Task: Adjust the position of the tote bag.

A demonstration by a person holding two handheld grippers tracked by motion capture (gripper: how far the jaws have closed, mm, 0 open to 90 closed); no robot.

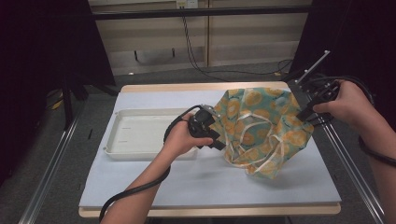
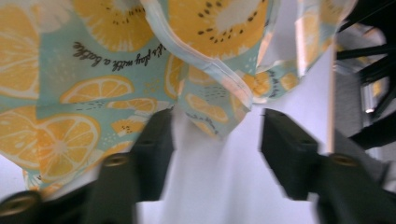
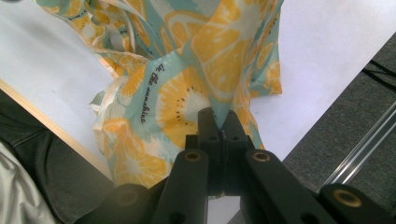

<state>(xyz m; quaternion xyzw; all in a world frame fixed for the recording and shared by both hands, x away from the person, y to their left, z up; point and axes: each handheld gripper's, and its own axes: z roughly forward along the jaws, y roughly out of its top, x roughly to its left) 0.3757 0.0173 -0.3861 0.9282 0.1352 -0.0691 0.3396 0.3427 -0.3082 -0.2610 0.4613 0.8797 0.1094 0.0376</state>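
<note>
A light blue cloth printed with orange slices and trimmed with pale straps lies bunched on the right half of the table. My right gripper holds its far right corner lifted. In the right gripper view the right gripper is shut, and a fold of the cloth is pinched at the jaw tips. My left gripper sits at the cloth's left edge. In the left gripper view the left gripper stands open, with a hanging tip of the cloth between the jaws and untouched by them.
A shallow white tray sits on the left half of the table, beside my left hand. A white sheet covers the tabletop. Metal rails run along both sides of the table. A black frame stands beyond the cloth.
</note>
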